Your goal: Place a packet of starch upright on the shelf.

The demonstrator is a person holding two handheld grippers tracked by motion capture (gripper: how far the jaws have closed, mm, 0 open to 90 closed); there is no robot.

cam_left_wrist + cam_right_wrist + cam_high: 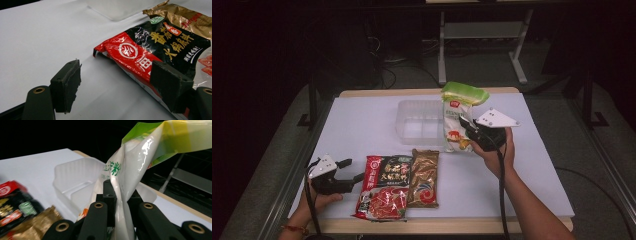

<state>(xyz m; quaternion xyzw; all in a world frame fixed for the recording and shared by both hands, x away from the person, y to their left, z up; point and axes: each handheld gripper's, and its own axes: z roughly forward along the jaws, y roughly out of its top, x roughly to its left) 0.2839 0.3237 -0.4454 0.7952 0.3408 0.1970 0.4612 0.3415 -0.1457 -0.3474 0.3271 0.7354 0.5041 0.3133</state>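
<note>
**White pouch up in the air, two packets waiting**

The right hand-held gripper (468,129) is clamped on a white pouch (457,117) with a green top, holding it upright above the desk (362,125), just beside a clear plastic tray (417,122). In the right gripper view the jaws pinch a fold of the film (120,202) partway up the pouch, and the film buckles and creases there. It looks soft, glossy and probably slippery, with loose contents that sag below the pinch, so I'd judge a grip on the flat seam near the top to be safer than one on the bulging middle.

The left hand-held gripper (347,172) rests low on the desk with its jaws apart, holding nothing. Just beside it lies a red-and-black packet (384,187), flat, and touching that one's far side a gold packet (424,177). Both look thin and crinkly; an edge or corner, like the lifted red corner (100,48) near the open jaws, seems the obvious place to take hold.
</note>
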